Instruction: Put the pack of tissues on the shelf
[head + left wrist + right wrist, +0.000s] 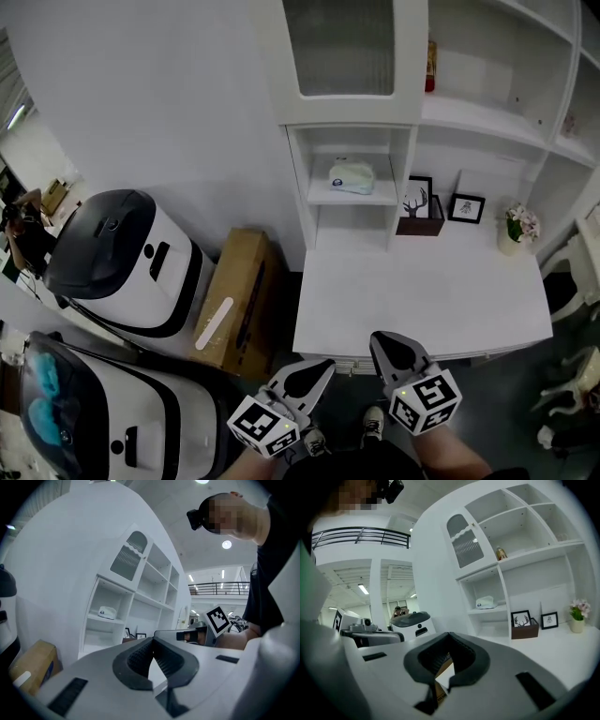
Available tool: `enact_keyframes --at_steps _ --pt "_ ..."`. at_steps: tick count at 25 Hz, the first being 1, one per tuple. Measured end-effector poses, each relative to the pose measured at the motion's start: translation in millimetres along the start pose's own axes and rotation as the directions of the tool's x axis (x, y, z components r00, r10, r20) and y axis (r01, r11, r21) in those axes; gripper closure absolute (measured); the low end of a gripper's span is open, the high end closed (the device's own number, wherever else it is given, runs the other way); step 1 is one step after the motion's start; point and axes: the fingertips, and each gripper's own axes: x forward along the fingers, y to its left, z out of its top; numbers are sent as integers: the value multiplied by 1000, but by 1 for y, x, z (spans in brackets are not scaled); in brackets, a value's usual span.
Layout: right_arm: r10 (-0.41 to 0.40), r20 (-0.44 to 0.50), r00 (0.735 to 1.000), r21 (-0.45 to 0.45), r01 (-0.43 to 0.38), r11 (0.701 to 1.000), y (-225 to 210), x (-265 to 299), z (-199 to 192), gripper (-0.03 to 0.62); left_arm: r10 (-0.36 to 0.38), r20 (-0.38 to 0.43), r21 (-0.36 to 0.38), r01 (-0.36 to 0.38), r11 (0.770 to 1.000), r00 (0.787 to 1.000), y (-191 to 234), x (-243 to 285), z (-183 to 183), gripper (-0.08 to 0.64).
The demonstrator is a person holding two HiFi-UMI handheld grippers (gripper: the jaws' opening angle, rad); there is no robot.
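Observation:
The pack of tissues, white with a pale blue print, lies on the small shelf of the white cabinet, above the desk. It also shows as a pack of tissues in the left gripper view and as a pack of tissues in the right gripper view. My left gripper and right gripper hover side by side at the desk's front edge, far from the pack. Both are shut, tips touching, with nothing held. The left gripper and right gripper point toward the cabinet.
Two white robots and a cardboard box stand on the floor at the left. On the desk's back are two picture frames, a brown box and a flower vase. A chair is at the right.

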Motion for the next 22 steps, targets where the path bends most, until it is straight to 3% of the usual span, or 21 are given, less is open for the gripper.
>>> enact_keyframes --at_steps 22 --pt "-117 -8 993 -17 116 993 87 -32 -31 588 -120 16 -6 120 993 993 -4 -82 -12 555"
